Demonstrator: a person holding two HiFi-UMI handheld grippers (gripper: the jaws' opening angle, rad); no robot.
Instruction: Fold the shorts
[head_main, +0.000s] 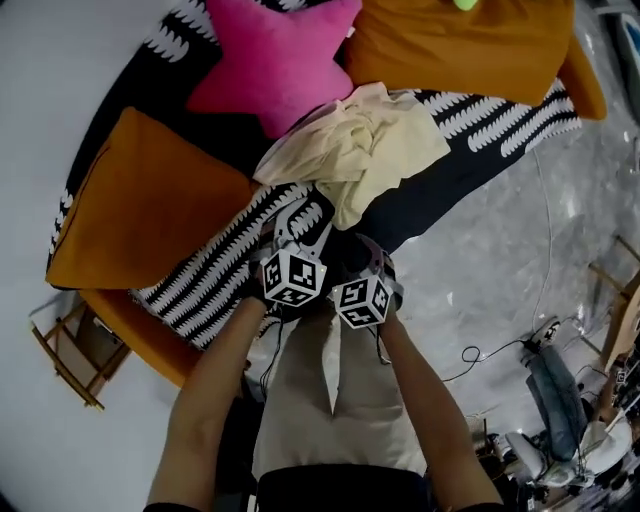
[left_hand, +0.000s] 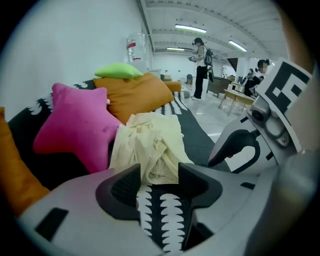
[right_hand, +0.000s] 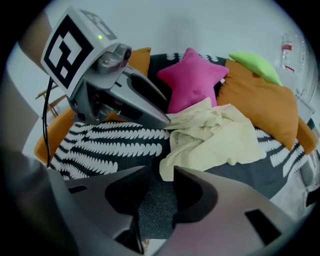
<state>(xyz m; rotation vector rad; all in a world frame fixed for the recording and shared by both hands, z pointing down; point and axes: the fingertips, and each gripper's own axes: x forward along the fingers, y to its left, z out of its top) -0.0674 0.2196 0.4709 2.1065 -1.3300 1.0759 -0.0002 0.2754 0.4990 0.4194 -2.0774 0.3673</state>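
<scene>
A large open workspace, seemingly a lab: ceiling strip lights (left_hand: 191, 28), desks (left_hand: 239, 95), a standing person (left_hand: 201, 65), loose floor cables (head_main: 480, 352), a cushioned sofa (head_main: 140, 345).

1. There was one pair of cream shorts (head_main: 350, 150).
2. Counted two orange cushions (head_main: 140, 205), the other cushion (head_main: 470, 45) up top.
3. One pink star pillow (head_main: 275, 60) and one green pillow (left_hand: 119, 71).
4. One black-and-white blanket (head_main: 210, 270).
5. Two grippers were in play: left gripper (left_hand: 160, 175) and right gripper (right_hand: 161, 175).
6. Looked like two people (left_hand: 201, 67) way back, but they were too small to be sure.

Cream shorts (head_main: 365, 150), pink star cushion (head_main: 275, 60), orange pillow (head_main: 140, 200), black-and-white leaf-patterned cover (head_main: 205, 285).
</scene>
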